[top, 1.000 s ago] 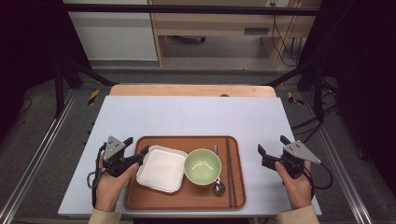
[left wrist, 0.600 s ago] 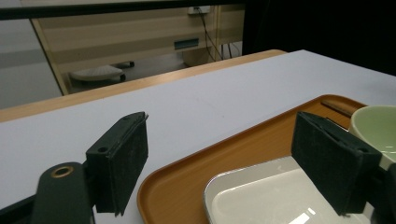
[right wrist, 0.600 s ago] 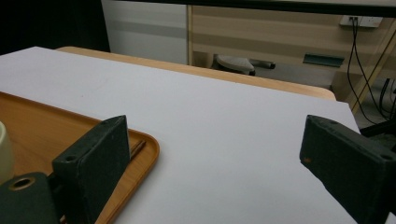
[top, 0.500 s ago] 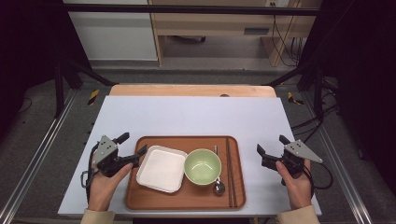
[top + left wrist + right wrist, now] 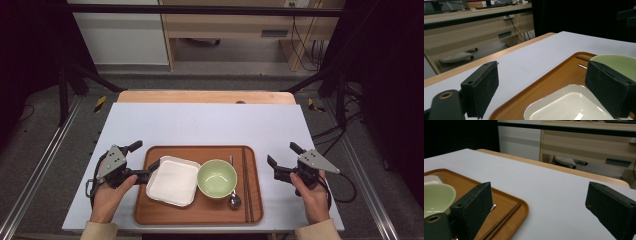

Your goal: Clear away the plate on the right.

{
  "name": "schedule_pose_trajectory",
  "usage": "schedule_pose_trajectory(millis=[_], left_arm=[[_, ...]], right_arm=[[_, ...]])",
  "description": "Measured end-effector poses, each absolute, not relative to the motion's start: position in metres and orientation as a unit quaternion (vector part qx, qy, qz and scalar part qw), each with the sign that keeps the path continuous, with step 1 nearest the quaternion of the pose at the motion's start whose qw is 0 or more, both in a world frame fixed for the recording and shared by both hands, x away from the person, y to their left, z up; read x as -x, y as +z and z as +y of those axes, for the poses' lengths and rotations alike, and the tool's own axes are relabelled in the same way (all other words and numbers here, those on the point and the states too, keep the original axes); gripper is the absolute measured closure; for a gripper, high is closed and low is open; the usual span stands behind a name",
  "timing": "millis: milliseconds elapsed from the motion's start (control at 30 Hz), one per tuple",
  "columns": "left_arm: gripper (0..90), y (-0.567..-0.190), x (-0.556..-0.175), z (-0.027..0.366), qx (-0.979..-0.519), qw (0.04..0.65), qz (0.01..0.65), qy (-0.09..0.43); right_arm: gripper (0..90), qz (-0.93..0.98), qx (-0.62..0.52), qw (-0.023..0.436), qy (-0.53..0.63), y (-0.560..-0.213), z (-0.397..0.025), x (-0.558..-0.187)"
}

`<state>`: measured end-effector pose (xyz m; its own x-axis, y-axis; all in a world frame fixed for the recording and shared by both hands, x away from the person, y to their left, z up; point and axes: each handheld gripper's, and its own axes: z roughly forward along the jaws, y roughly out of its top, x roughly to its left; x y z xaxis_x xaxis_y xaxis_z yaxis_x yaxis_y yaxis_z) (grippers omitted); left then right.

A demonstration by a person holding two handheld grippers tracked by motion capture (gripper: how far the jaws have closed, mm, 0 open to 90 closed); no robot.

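Observation:
A brown wooden tray (image 5: 200,212) lies at the near middle of the white table. On it sit a white square plate (image 5: 173,180), a green bowl (image 5: 216,178), a metal spoon (image 5: 233,200) and dark chopsticks (image 5: 246,185). My left gripper (image 5: 144,156) is open at the tray's left edge; in its own view the left gripper (image 5: 545,92) frames the tray rim (image 5: 549,82), the plate (image 5: 571,105) and the bowl (image 5: 616,61). My right gripper (image 5: 283,155) is open just right of the tray. The right gripper (image 5: 541,212) looks past the chopsticks (image 5: 504,220) and the bowl (image 5: 436,197).
A wooden strip (image 5: 205,96) runs along the table's far edge. Beyond it stand a wooden desk (image 5: 225,25) and cables on the floor. Black frame legs (image 5: 70,80) flank the table. The white tabletop (image 5: 210,125) behind the tray is bare.
My left gripper has drawn back slightly to the left, away from the white plate. The right gripper and the things on the tray stay where they were.

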<state>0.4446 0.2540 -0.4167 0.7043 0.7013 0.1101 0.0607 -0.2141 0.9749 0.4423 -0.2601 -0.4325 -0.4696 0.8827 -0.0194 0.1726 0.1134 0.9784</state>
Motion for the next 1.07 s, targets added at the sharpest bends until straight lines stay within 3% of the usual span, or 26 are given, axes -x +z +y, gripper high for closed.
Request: schedule_pose_trajectory(millis=[300,700,1067], left_arm=[[11.4,-0.426,-0.456,0.259,-0.728,0.589,0.246,0.251],[11.4,-0.442,-0.451,0.275,-0.74,0.566,0.255,0.259],[11.4,-0.446,-0.444,0.284,-0.729,0.566,0.276,0.267]], right_arm=[[9.3,0.698,-0.341,0.309,0.548,-0.432,-0.237,-0.445],[10.2,0.707,-0.331,0.27,0.564,-0.445,-0.231,-0.447],[11.4,0.703,-0.341,0.271,0.562,-0.45,-0.237,-0.444]])
